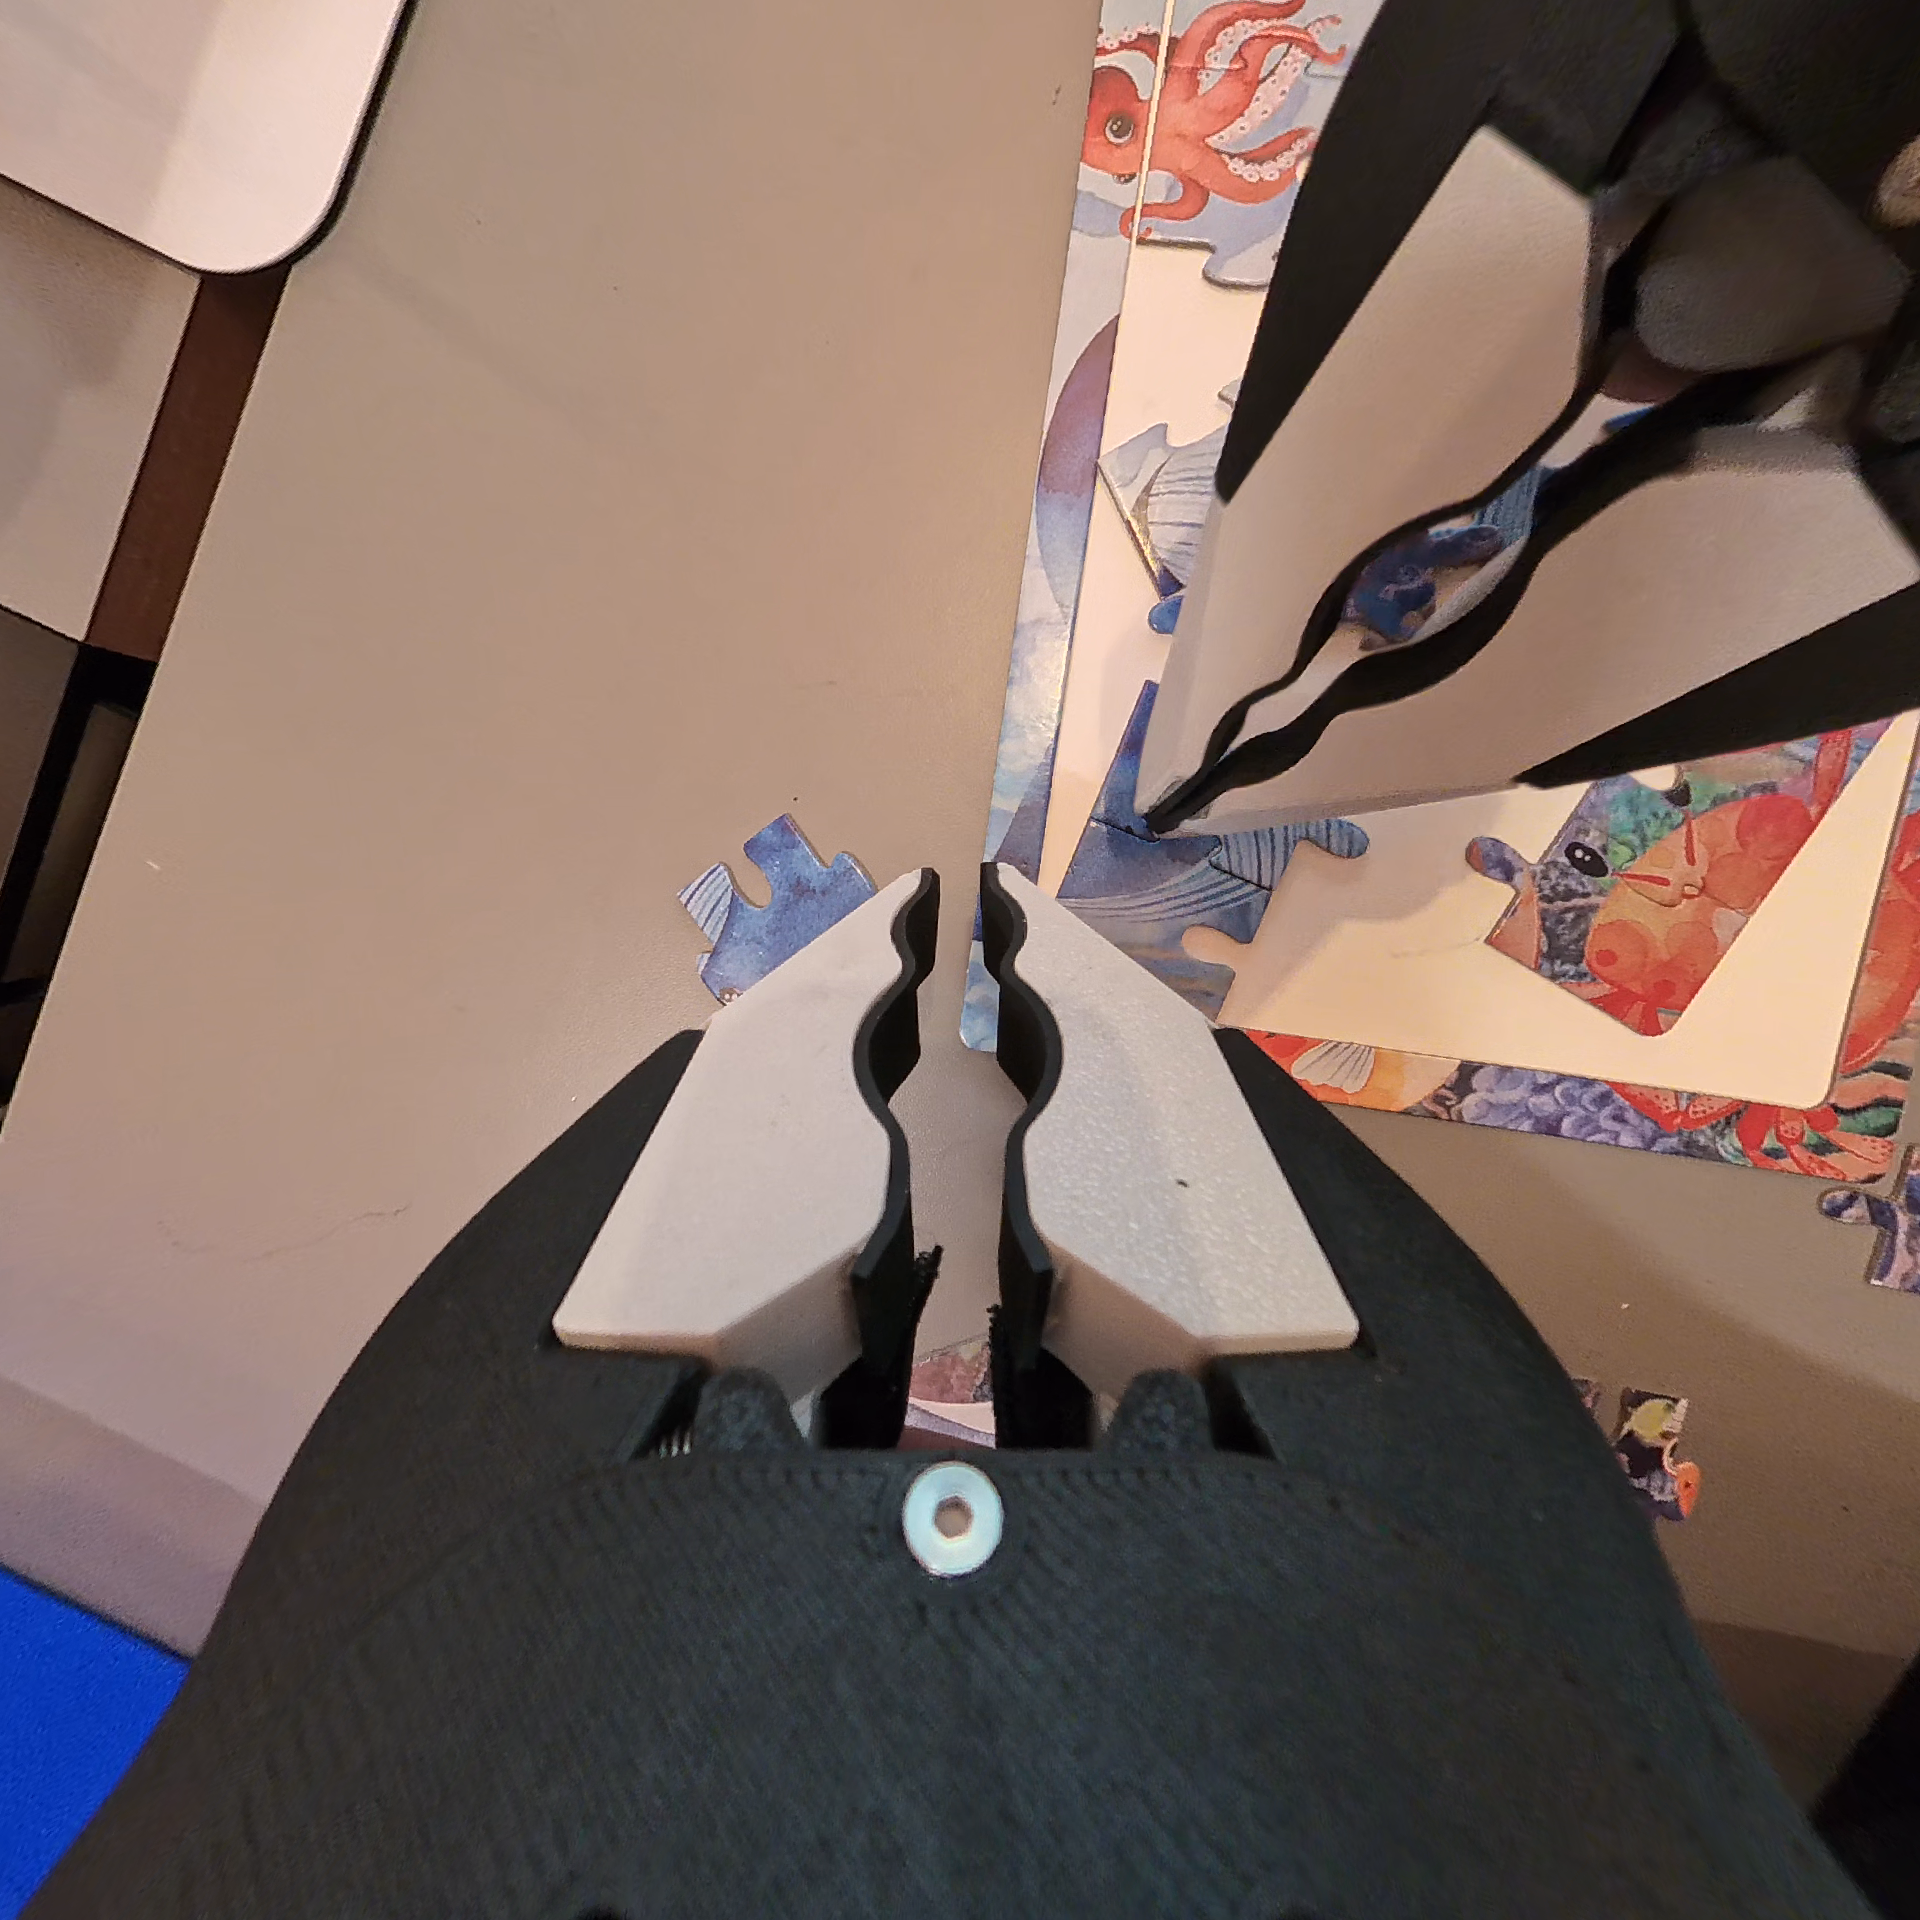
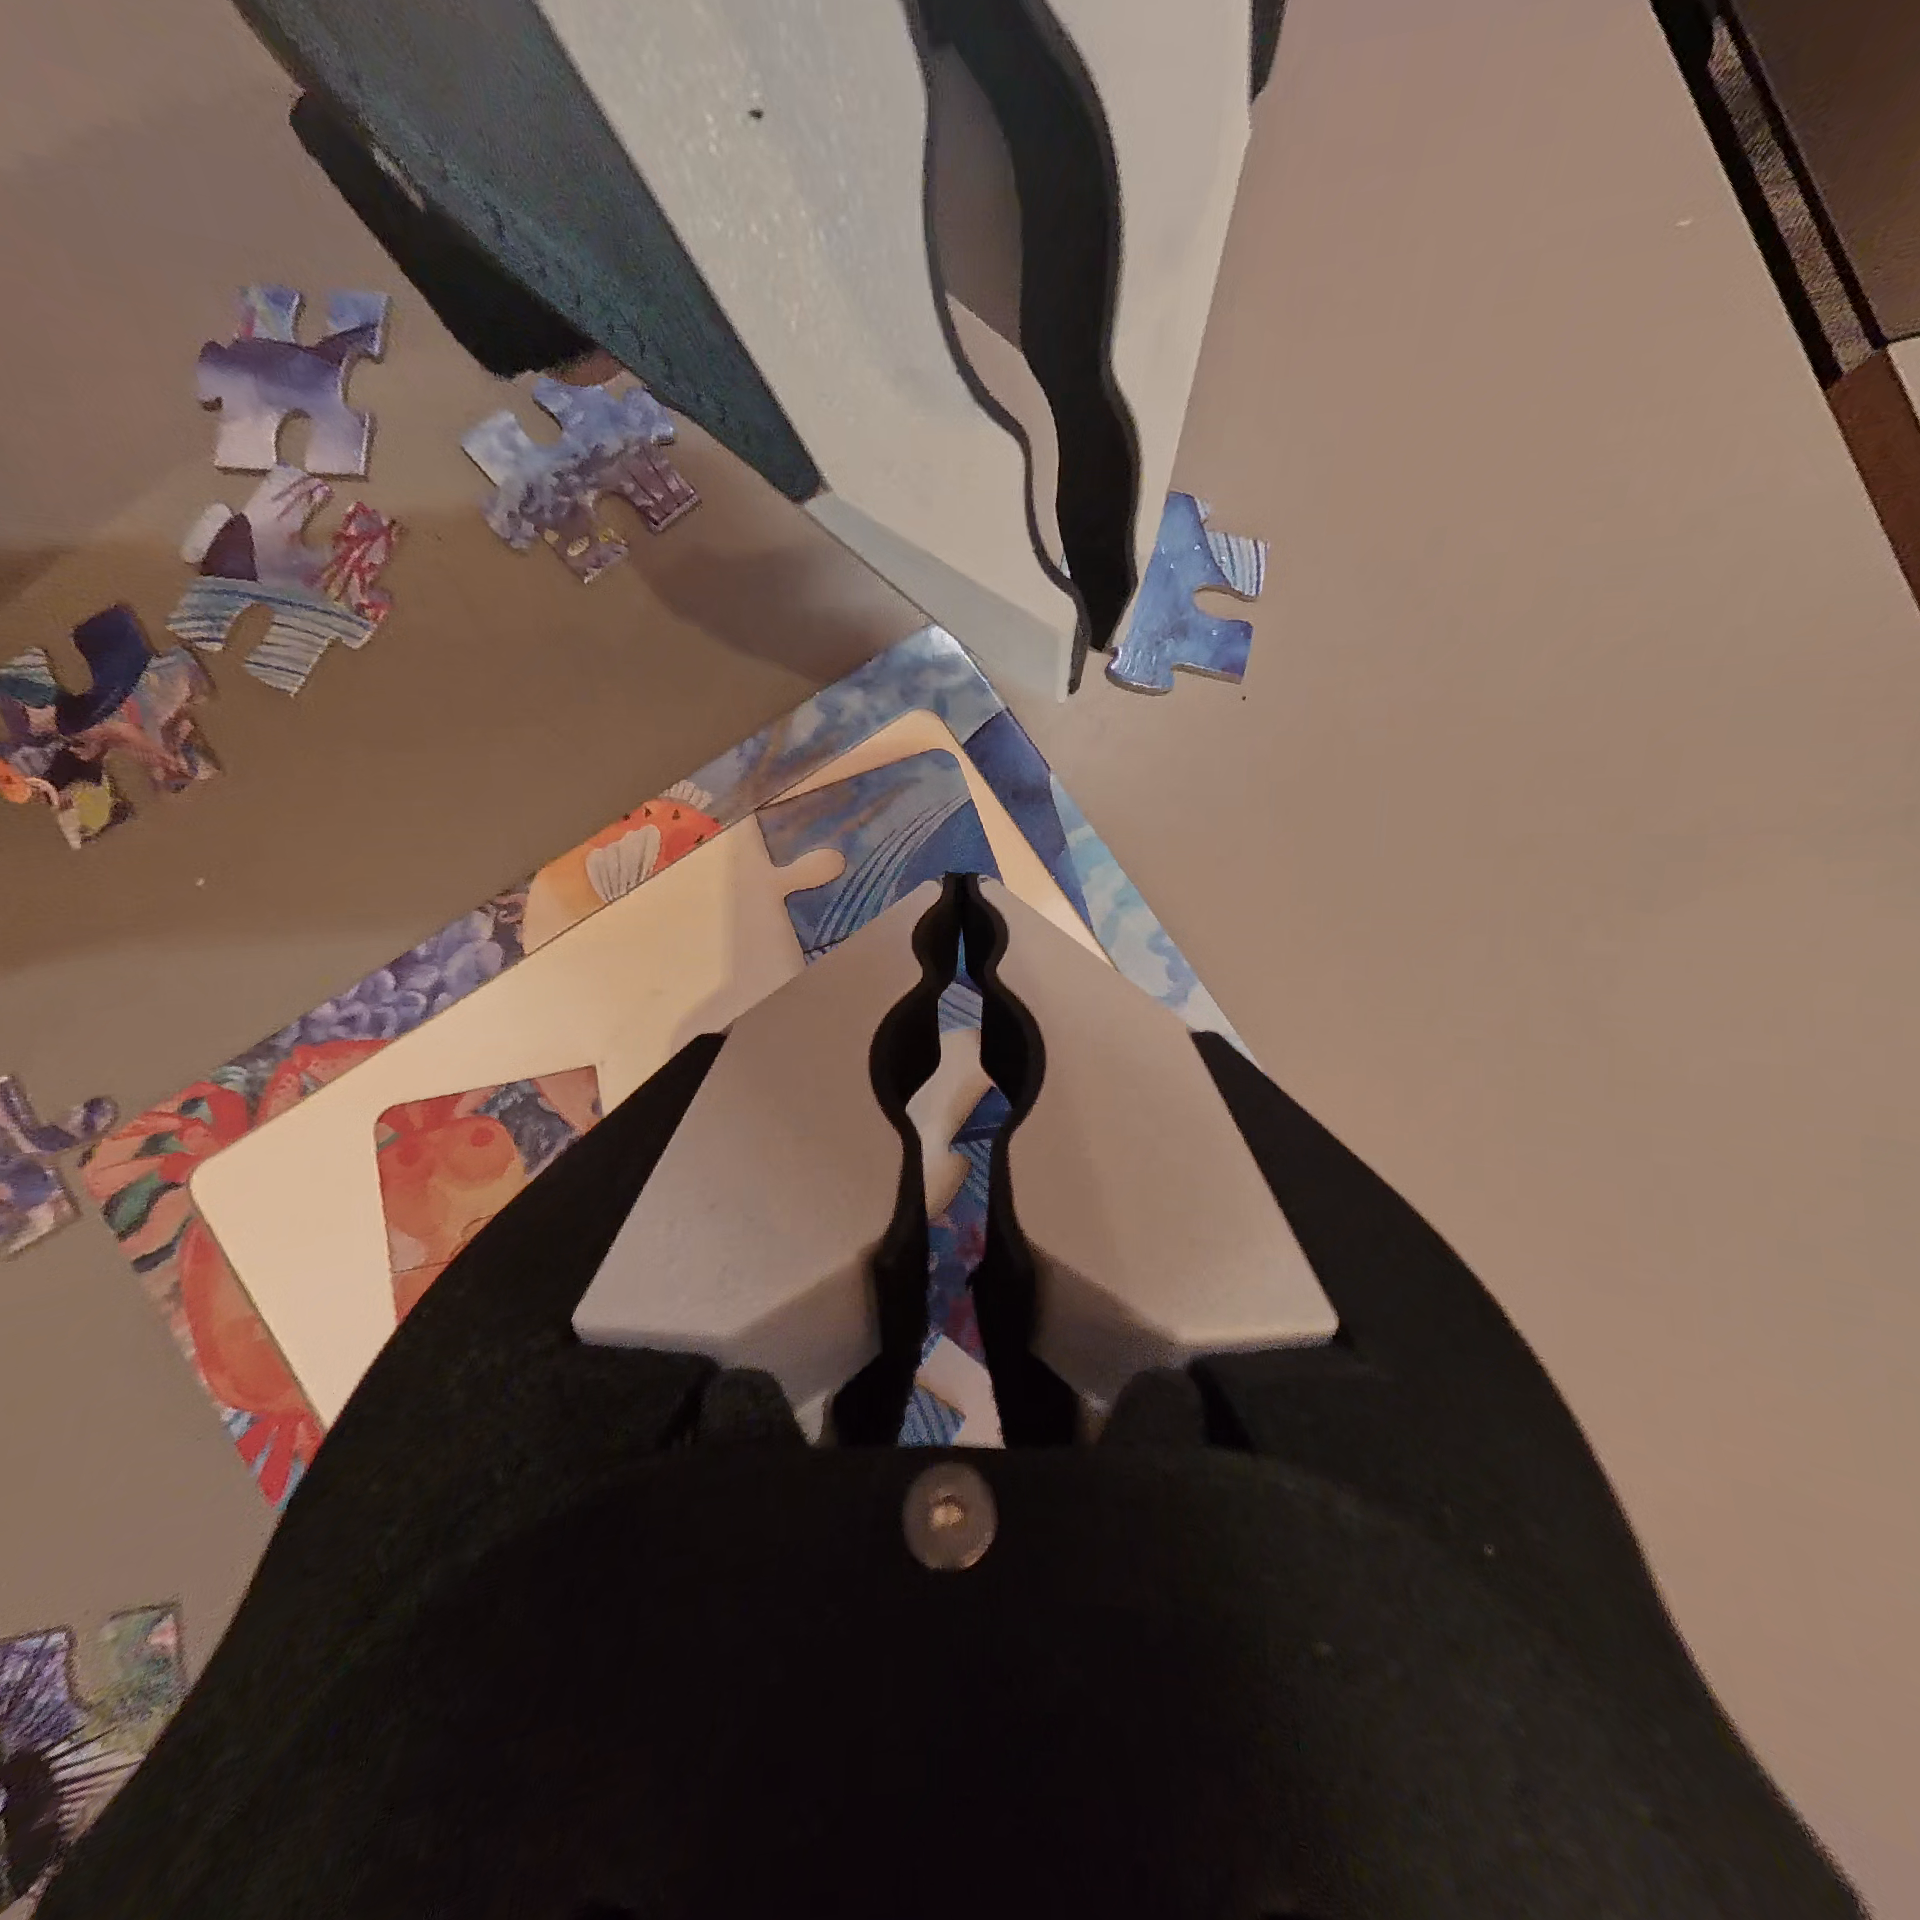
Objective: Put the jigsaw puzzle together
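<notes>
The puzzle tray (image 1: 1042, 665) lies on the beige table, with a sea-picture frame and a white inner board (image 2: 665, 997). A blue piece (image 2: 883, 821) sits in its near corner and also shows in the left wrist view (image 1: 1143, 878). An orange crab piece (image 1: 1683, 894) and octopus pieces (image 1: 1195, 125) sit in the tray too. My right gripper (image 2: 961, 883) is shut, its tips touching the blue corner piece; it also shows in the left wrist view (image 1: 1153, 826). My left gripper (image 1: 961, 883) is slightly open and empty, just outside the tray corner, next to a loose blue piece (image 1: 774, 904) on the table (image 2: 1195, 613).
Several loose pieces lie on the table beside the tray (image 2: 291, 384) (image 2: 582, 468) (image 2: 281, 592) (image 1: 1652, 1455). A white board (image 1: 156, 104) overhangs the far left. The table edge (image 2: 1787, 260) runs close by. A gloved hand (image 1: 1745, 291) holds the right gripper.
</notes>
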`<action>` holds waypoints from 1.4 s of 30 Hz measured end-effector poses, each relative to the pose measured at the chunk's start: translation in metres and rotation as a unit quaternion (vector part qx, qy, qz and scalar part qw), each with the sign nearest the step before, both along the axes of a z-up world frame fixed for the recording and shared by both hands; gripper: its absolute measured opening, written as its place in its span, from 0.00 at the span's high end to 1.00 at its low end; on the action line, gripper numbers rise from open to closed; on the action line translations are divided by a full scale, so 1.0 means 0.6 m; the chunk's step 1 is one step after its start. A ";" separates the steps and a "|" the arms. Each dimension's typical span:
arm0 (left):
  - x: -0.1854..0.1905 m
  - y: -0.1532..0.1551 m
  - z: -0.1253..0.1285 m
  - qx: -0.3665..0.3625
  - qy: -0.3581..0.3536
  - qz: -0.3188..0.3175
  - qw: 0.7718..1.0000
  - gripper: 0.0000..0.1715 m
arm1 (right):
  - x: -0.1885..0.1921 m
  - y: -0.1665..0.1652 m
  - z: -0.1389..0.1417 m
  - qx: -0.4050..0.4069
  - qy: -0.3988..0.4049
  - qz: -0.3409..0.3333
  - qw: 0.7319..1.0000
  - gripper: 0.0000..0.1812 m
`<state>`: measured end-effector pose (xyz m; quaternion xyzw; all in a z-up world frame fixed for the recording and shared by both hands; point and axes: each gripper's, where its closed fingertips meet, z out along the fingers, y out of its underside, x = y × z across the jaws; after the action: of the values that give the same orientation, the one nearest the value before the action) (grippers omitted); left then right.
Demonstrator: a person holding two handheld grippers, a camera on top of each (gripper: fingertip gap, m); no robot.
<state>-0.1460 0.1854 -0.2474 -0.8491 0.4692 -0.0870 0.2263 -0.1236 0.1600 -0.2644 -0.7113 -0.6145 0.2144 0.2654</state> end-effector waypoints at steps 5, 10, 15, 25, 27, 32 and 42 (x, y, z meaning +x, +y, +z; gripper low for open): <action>0.001 -0.001 0.000 0.000 0.001 -0.001 1.000 0.96 | 0.011 -0.003 -0.030 -0.008 -0.045 0.003 0.999 1.00; -0.002 0.000 0.000 -0.001 0.002 0.001 1.000 0.96 | 0.020 0.009 -0.003 -0.012 -0.017 -0.006 1.000 1.00; -0.003 0.001 -0.002 -0.001 0.003 0.002 1.000 0.96 | 0.036 0.027 0.016 -0.029 0.005 -0.022 0.999 0.95; -0.023 0.005 0.002 0.004 0.008 0.020 1.000 0.96 | 0.060 0.029 0.012 -0.066 -0.006 -0.017 0.998 0.72; -0.023 0.005 0.002 0.004 0.007 0.020 1.000 0.96 | 0.063 0.022 0.001 -0.064 -0.025 -0.004 0.998 0.72; -0.024 0.006 0.002 0.004 0.007 0.021 1.000 0.96 | 0.049 -0.002 -0.014 -0.063 -0.034 0.034 0.997 0.67; -0.025 0.006 0.003 0.006 0.007 0.021 1.000 0.96 | 0.036 -0.011 -0.037 -0.038 -0.042 0.059 0.997 0.74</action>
<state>-0.1608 0.1890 -0.2456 -0.8580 0.4533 -0.0740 0.2298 -0.1021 0.1536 -0.2867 -0.6917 -0.6574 0.2231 0.1993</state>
